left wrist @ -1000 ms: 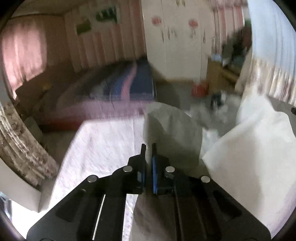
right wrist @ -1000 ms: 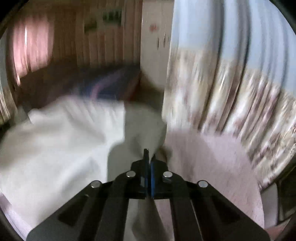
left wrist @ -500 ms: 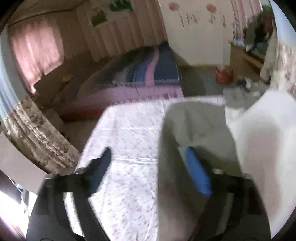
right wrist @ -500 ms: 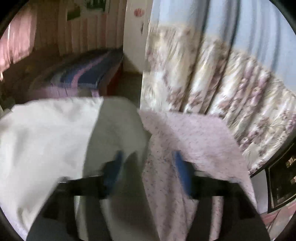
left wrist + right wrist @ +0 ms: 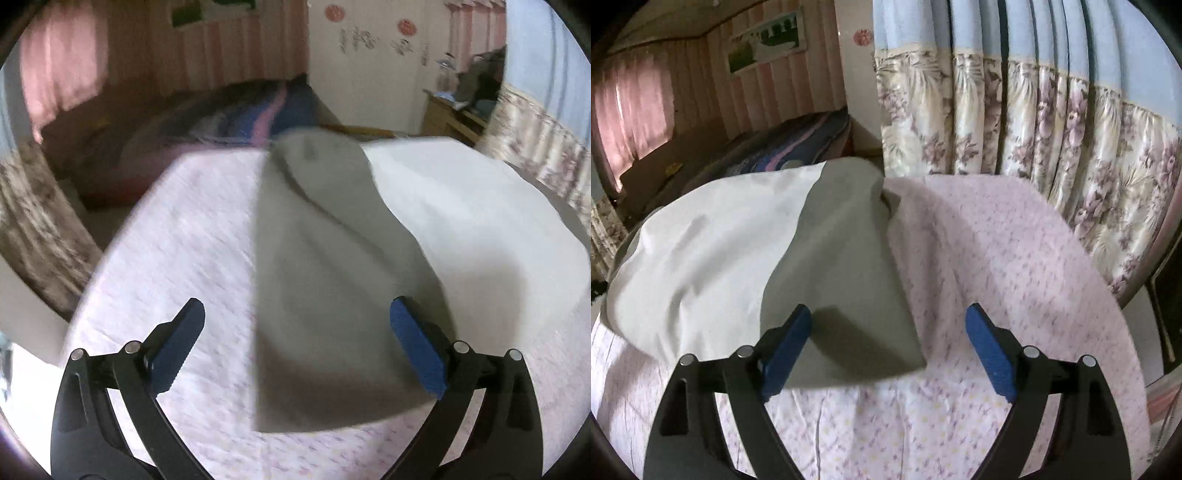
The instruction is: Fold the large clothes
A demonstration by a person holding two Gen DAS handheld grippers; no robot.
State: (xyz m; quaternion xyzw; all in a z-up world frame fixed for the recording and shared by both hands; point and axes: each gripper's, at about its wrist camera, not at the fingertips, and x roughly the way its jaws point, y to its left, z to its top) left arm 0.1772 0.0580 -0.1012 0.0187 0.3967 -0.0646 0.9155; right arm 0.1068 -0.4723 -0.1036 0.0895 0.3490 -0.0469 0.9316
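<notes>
— What does the cloth look like from where you are?

— It is a large white and pale grey garment of soft fabric (image 5: 424,206), lying loose on my pink flower-print bedsheet (image 5: 177,236). In my left view it fills the centre and right of the frame: a grey shaded panel runs down the middle to a curved hem at lower centre, and a bright white billow swells to the right of it. The picture is somewhat blurred.

— And your fingers?

— My left fingers (image 5: 295,347) are spread wide and opening further; the grey hem lies between the blue pads, but they are not pressing on it. My right fingers (image 5: 888,350) are also spread and opening, with a grey corner of the garment (image 5: 842,266) between them, unpinched.

— What does one view give that the other lacks?

— My right view is sharper. It shows the white part bunched at centre left, bare sheet on the right half, and a blue-topped floral curtain (image 5: 1034,110) across the upper right. My left view alone shows a wooden cabinet (image 5: 447,114) at upper right. Both show a striped blue and pink bed (image 5: 258,110) beyond, at upper centre there.
</notes>
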